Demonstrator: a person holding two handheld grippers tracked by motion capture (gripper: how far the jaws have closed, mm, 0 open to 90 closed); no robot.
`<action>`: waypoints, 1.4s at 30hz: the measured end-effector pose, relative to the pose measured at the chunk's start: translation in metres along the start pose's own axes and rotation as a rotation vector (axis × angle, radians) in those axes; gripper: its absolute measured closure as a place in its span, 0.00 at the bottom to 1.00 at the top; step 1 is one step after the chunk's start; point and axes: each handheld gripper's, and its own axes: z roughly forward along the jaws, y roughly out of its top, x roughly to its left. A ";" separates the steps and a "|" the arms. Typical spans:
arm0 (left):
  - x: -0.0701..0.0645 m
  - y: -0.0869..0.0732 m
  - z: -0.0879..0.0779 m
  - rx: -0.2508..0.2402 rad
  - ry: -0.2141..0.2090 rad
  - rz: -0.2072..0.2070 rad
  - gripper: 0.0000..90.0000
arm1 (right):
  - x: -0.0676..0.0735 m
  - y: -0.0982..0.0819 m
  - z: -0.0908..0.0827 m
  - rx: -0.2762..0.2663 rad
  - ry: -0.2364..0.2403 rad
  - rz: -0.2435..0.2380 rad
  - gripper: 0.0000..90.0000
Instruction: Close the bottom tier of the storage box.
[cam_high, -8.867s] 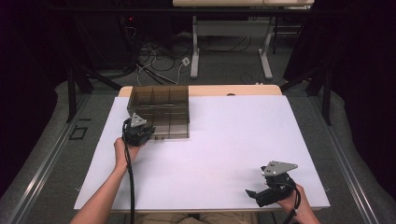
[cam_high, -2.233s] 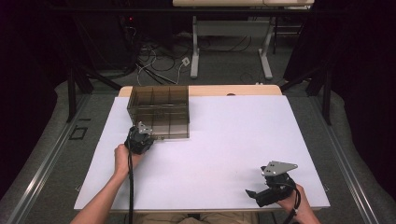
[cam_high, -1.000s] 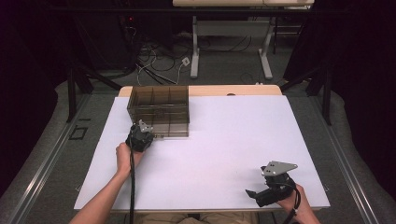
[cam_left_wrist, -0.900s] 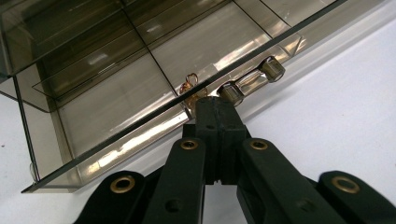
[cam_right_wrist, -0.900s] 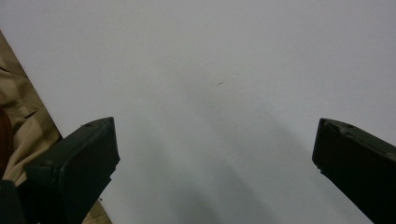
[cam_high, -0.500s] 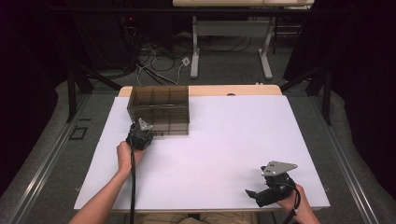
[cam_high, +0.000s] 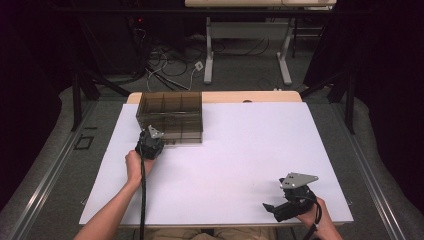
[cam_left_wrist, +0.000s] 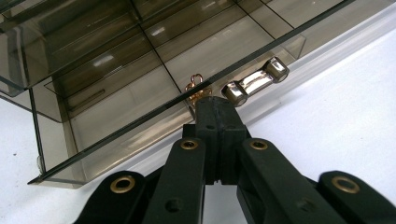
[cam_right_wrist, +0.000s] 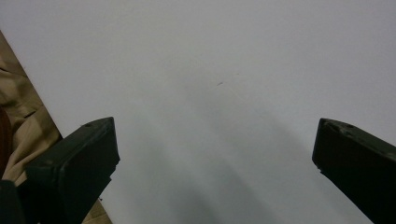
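Left gripper (cam_left_wrist: 219, 109), jaws pressed together on a small gold clip (cam_left_wrist: 196, 88), holds it over the near wall of the smoked divider box (cam_high: 170, 117) at the worktop's (cam_high: 250, 145) far left. Right gripper (cam_high: 285, 207) rests near right, jaws apart. Released here, the clip could catch the wall and fall outside.

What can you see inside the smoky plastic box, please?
The divided box looks empty. A small copper clip shows at its front wall; the left hand-held gripper covers its lower part.

Left gripper (cam_left_wrist: 219, 109): your jaws are black, jointed links with brass-ringed rivets.
Right gripper (cam_high: 272, 207): black body, grey three-cornered plate on top.
Cable (cam_high: 143, 200): black, trailing back along your forearm.
Clothing: tan trousers (cam_right_wrist: 21, 116); forearms unsleeved.
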 end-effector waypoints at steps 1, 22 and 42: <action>0.000 0.000 0.000 -0.001 0.003 -0.002 1.00 | 0.000 0.000 0.000 0.000 0.000 0.000 0.00; 0.003 0.010 0.010 -0.011 0.021 -0.030 1.00 | 0.000 0.000 0.000 -0.001 0.000 0.006 0.00; 0.010 0.018 0.021 -0.019 0.055 -0.041 1.00 | 0.000 0.000 0.000 0.000 0.003 0.000 0.00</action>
